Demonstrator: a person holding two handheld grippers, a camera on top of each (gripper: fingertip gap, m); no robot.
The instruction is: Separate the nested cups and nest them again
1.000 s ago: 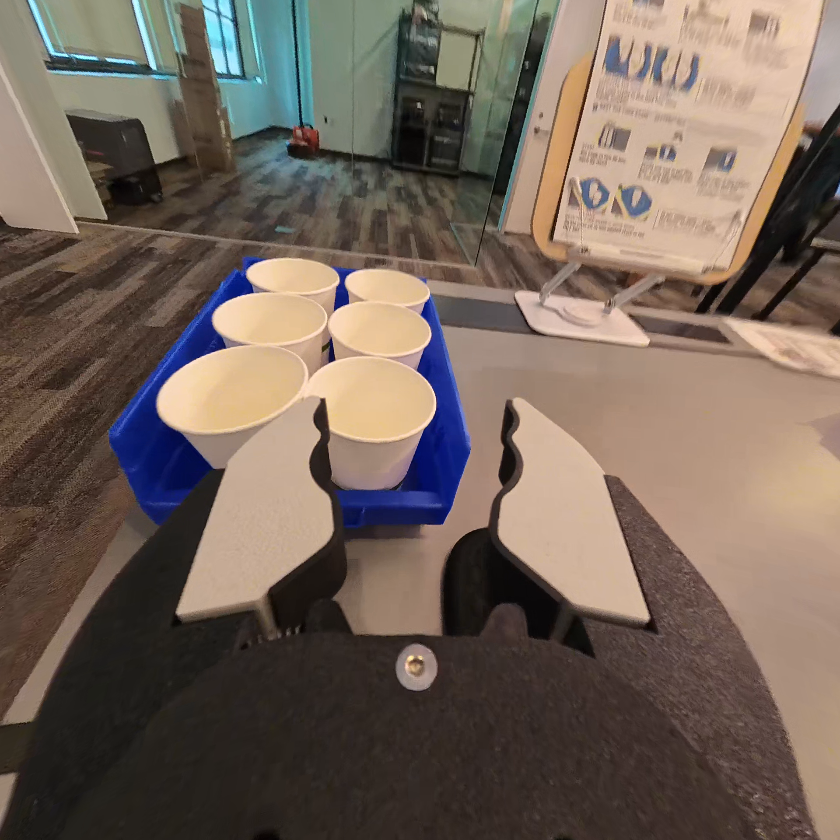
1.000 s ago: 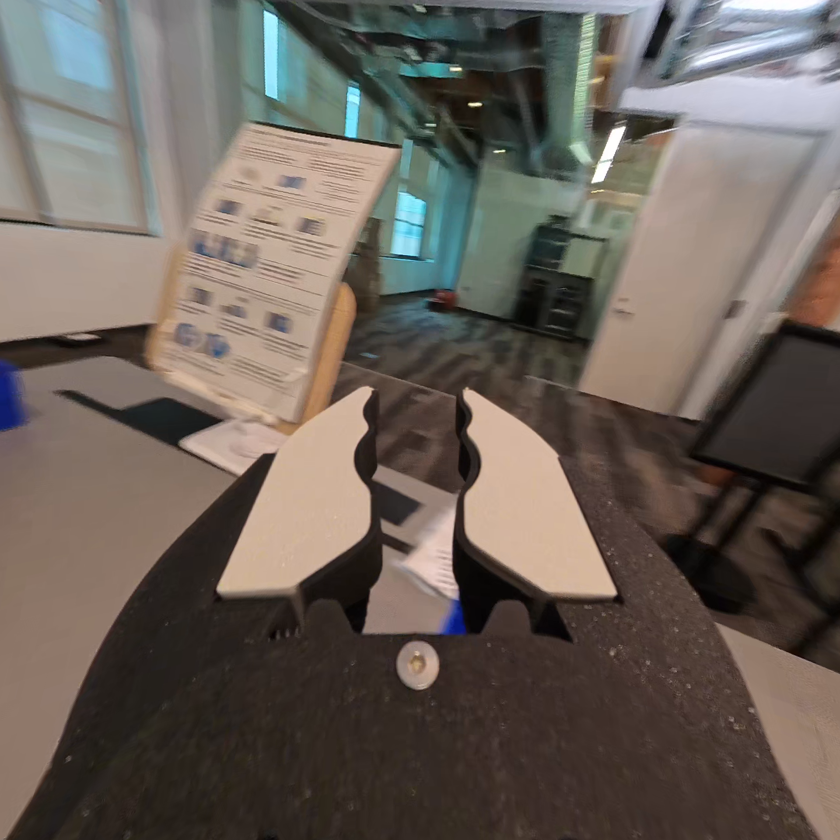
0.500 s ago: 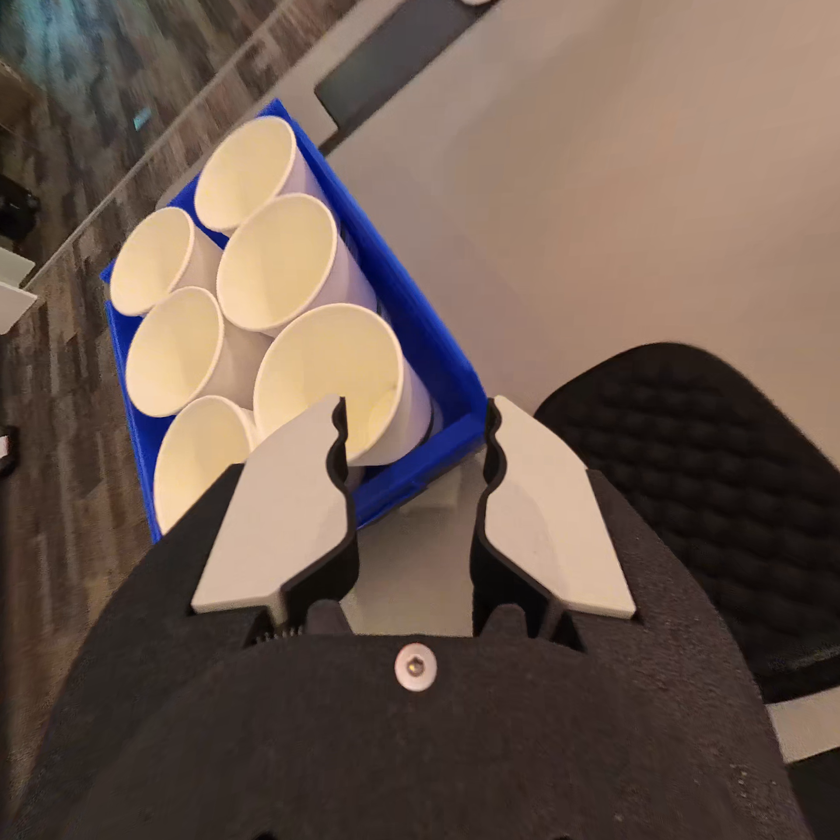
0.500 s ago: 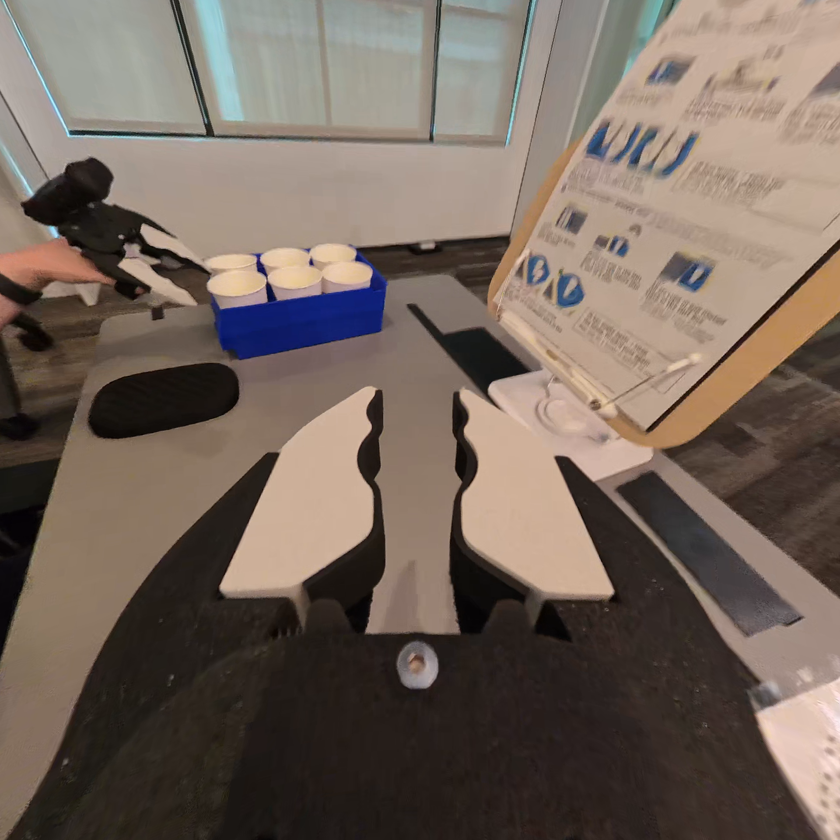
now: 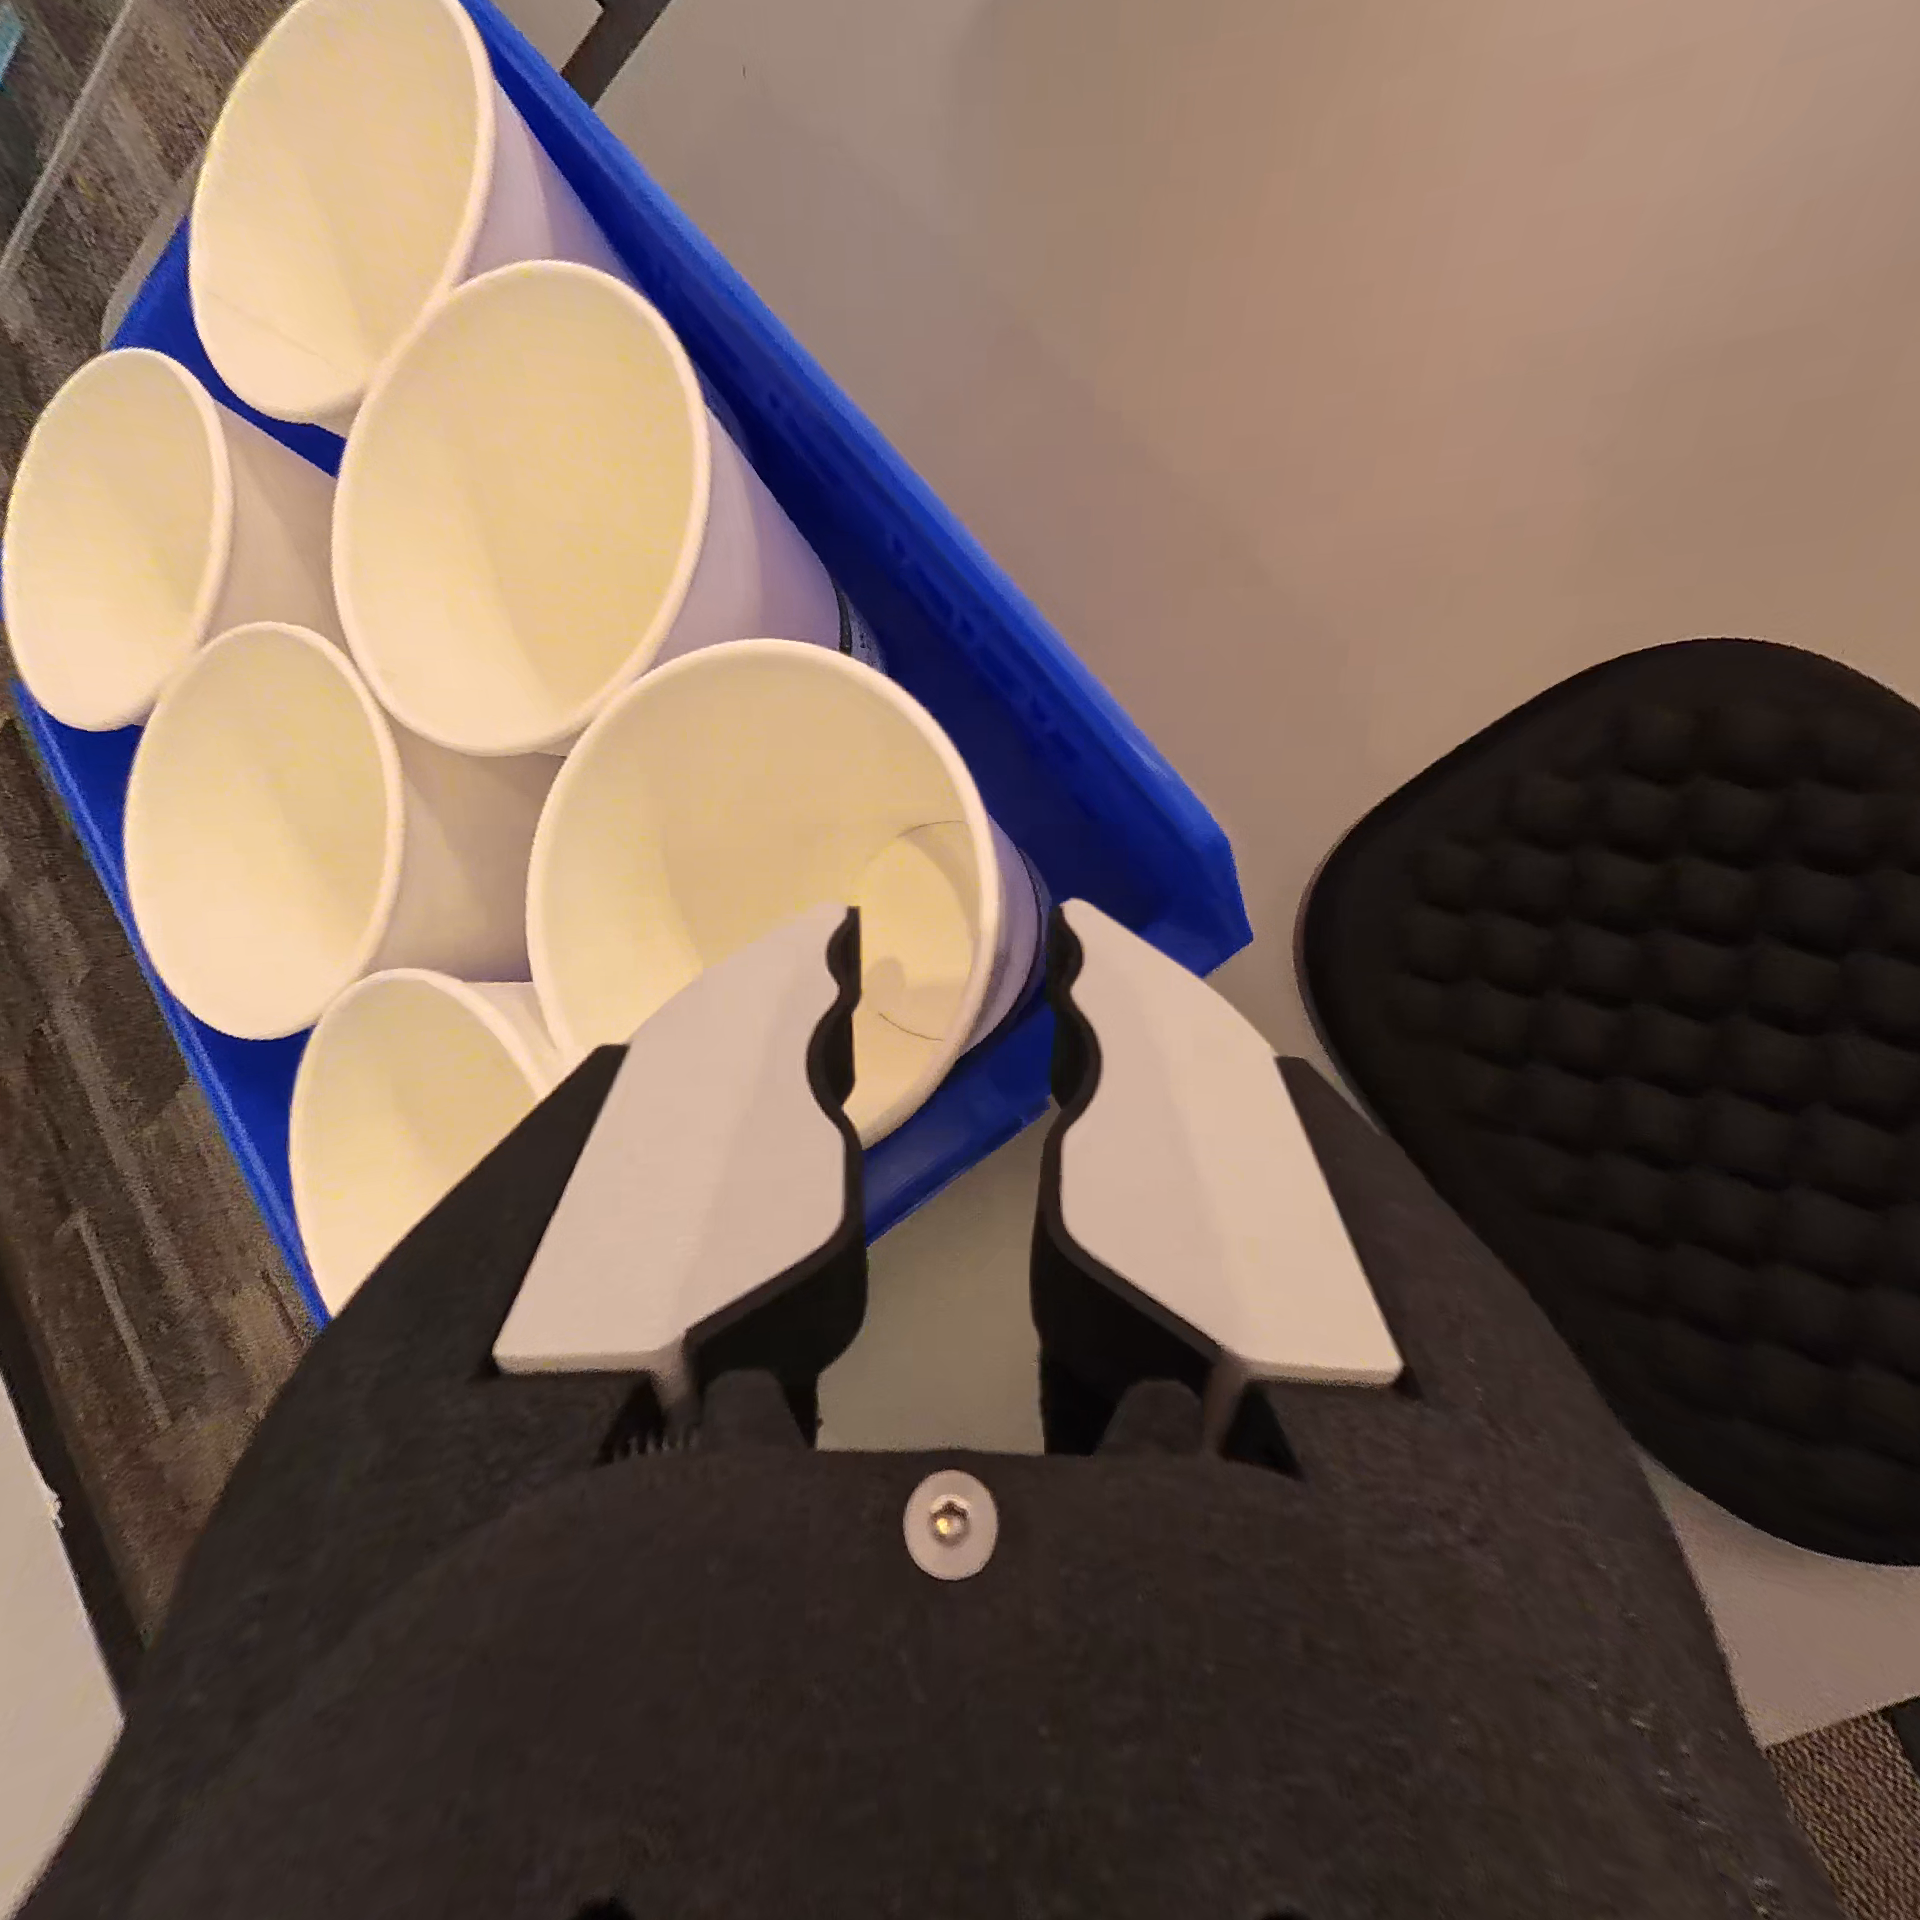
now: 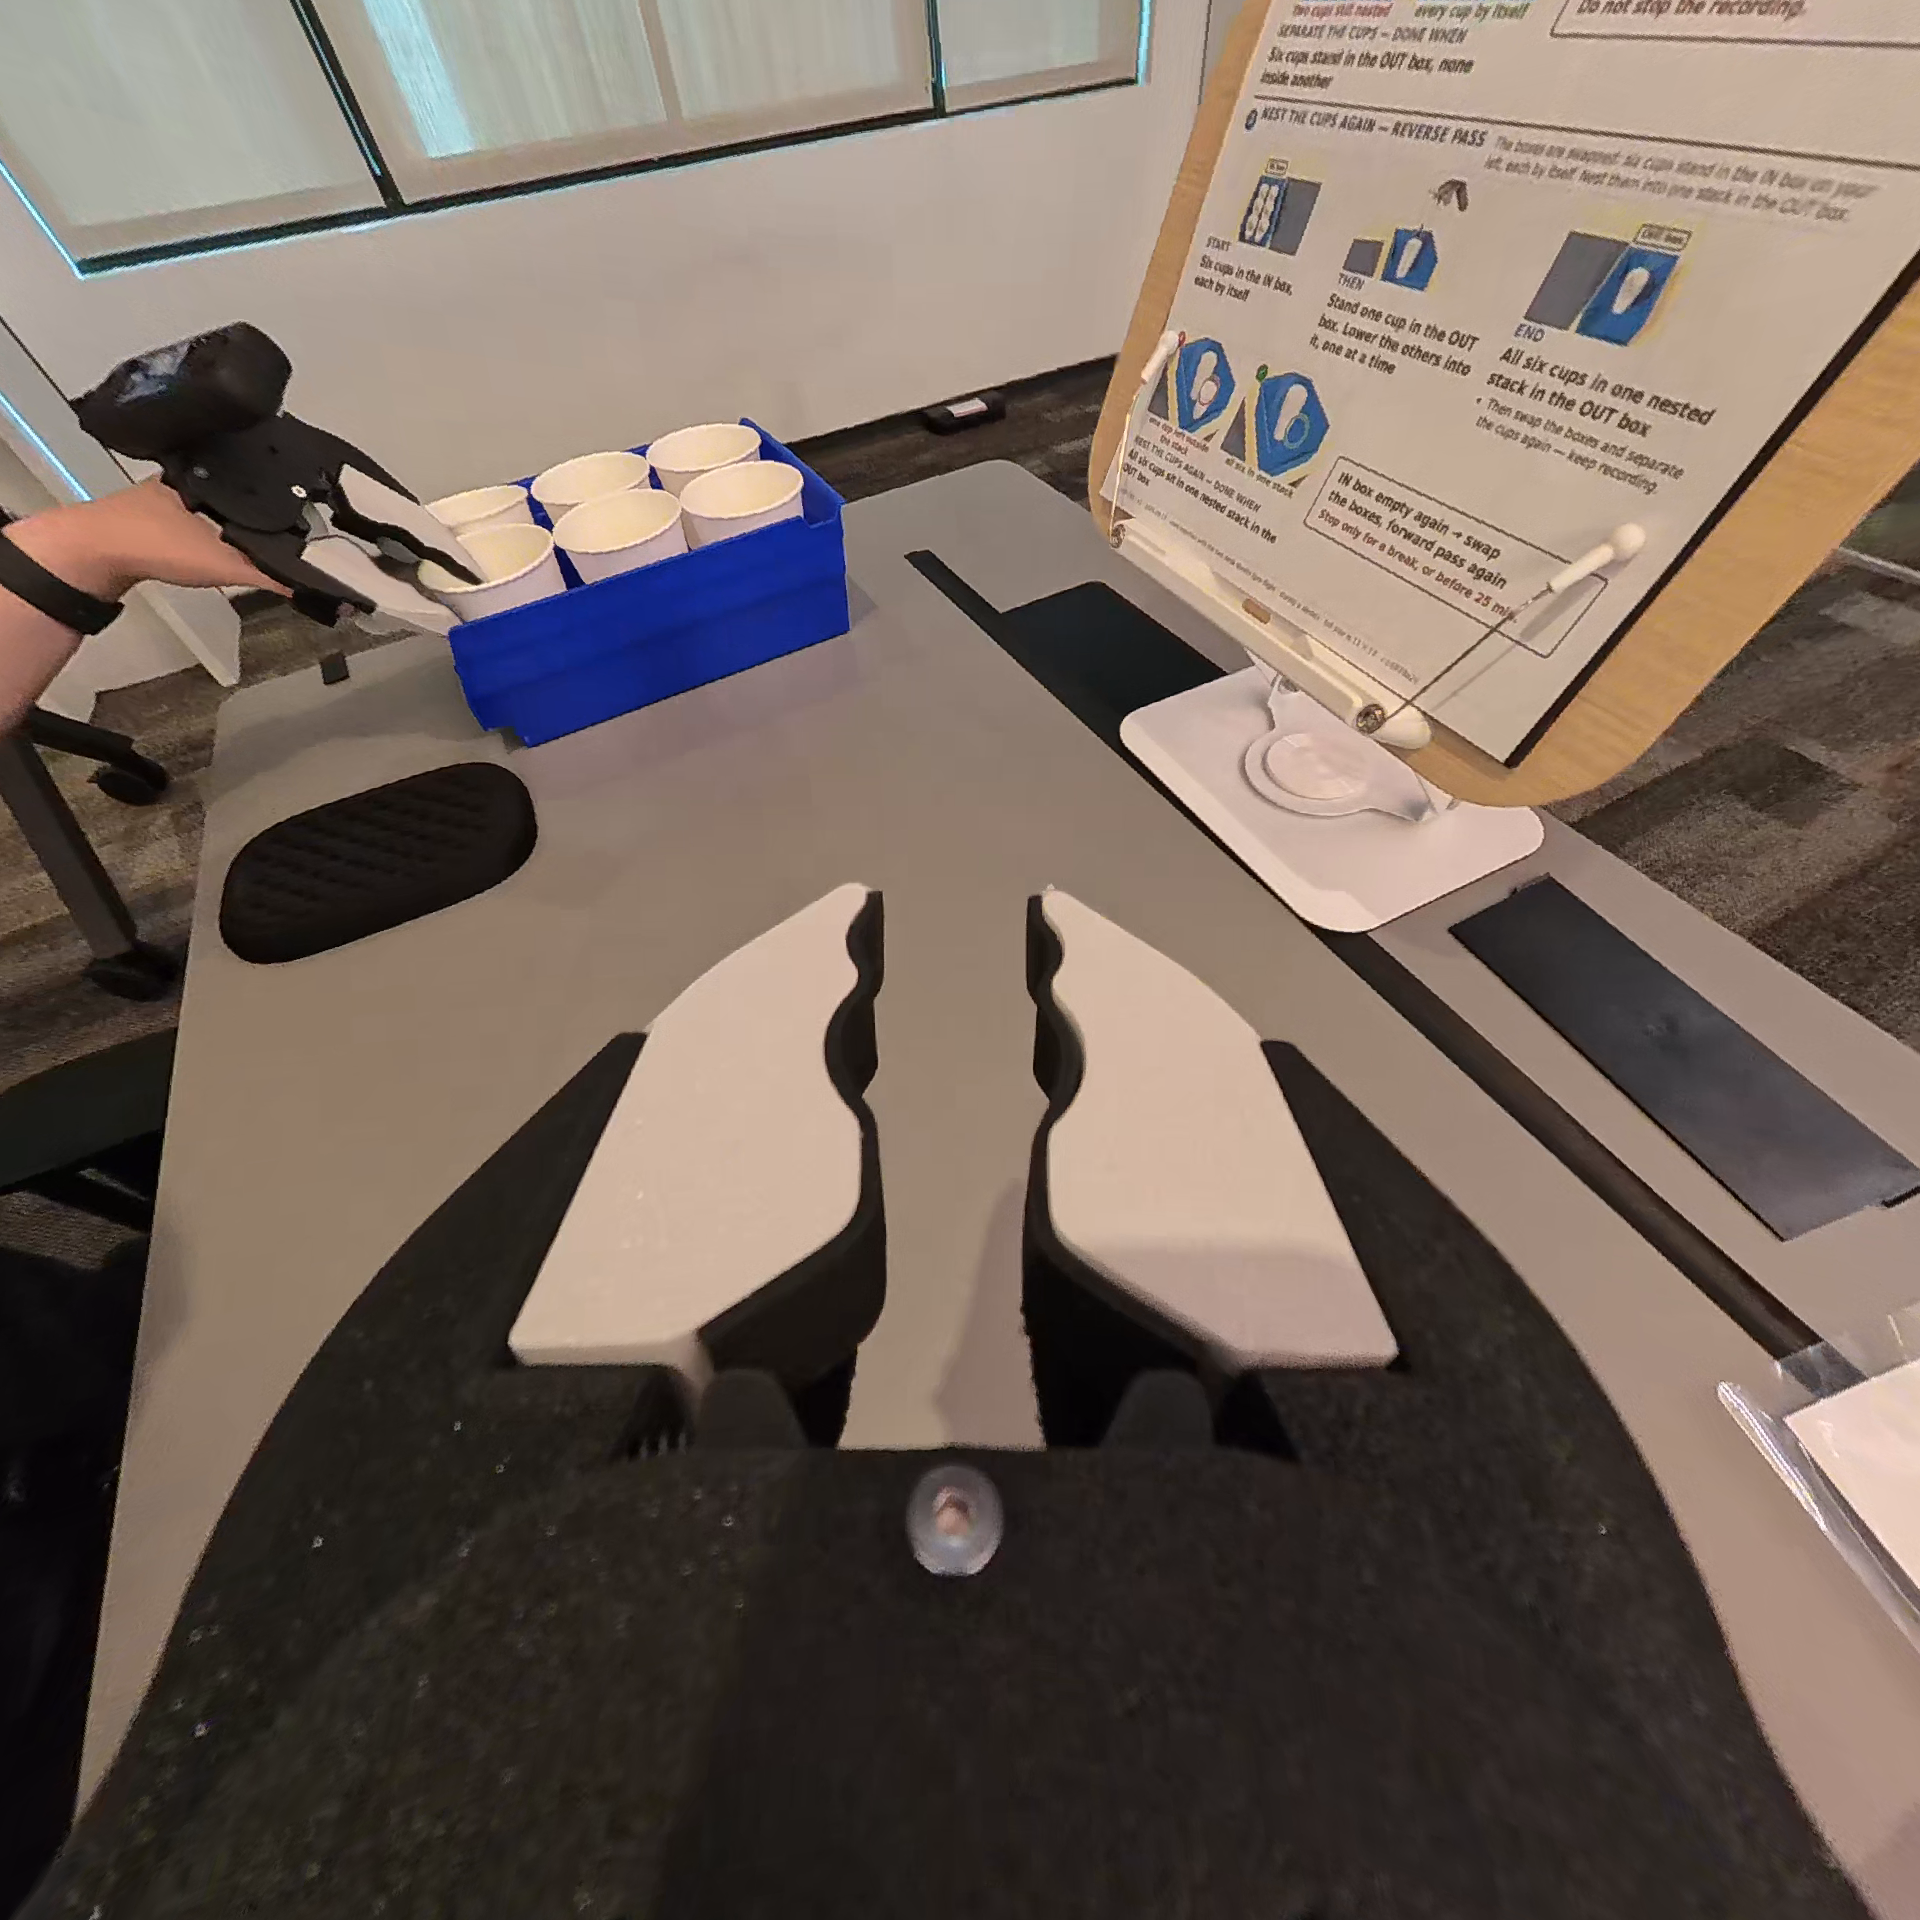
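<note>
Left gripper (image 5: 951,925) closer — straddling nearest cup (image 5: 748,831) rim (jaws apart) | right gripper (image 6: 954,904) unchanged

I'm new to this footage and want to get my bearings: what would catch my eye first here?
Six white paper cups standing singly in a blue bin at the grey table's far left corner. The left gripper, open, straddles the wall of the nearest cup, one finger inside it. The right gripper hovers open over bare table, beside a large instruction board.
</note>
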